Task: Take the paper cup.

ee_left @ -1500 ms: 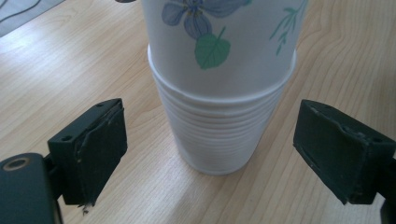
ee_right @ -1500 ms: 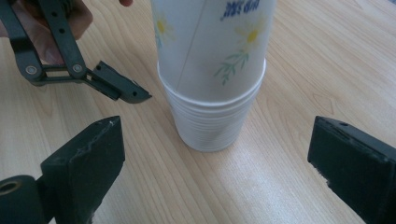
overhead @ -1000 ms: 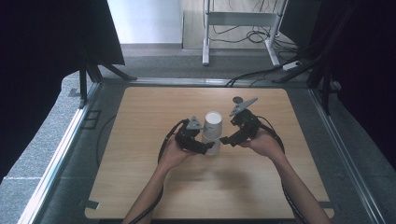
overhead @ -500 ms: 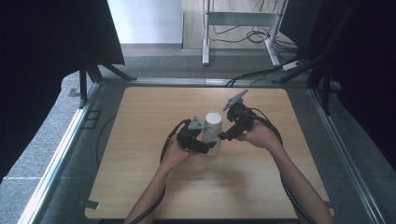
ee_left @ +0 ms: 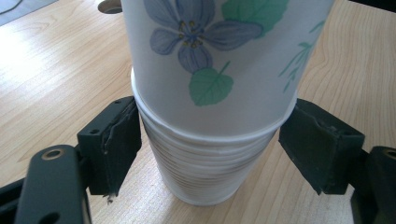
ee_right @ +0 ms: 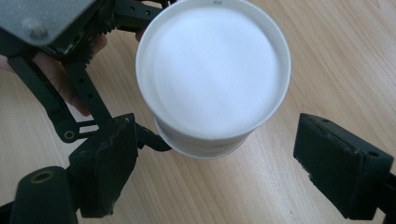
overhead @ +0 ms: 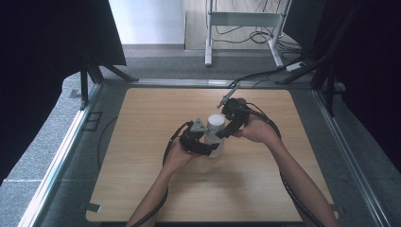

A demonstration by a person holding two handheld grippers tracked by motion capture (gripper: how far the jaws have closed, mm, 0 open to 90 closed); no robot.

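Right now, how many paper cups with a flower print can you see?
1: the flowered paper cup tops a nested stack of paper cups mid-table, whose prints are hidden, so more may be flowered.

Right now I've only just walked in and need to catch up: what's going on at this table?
A person works on a stack of paper cups standing on the wooden table, a gripper in each hand. The left gripper brackets the lower cups; its jaws have just been closing, pads at the stack's sides. The right gripper hangs above the white top of the flowered cup, jaws apart and not touching it.
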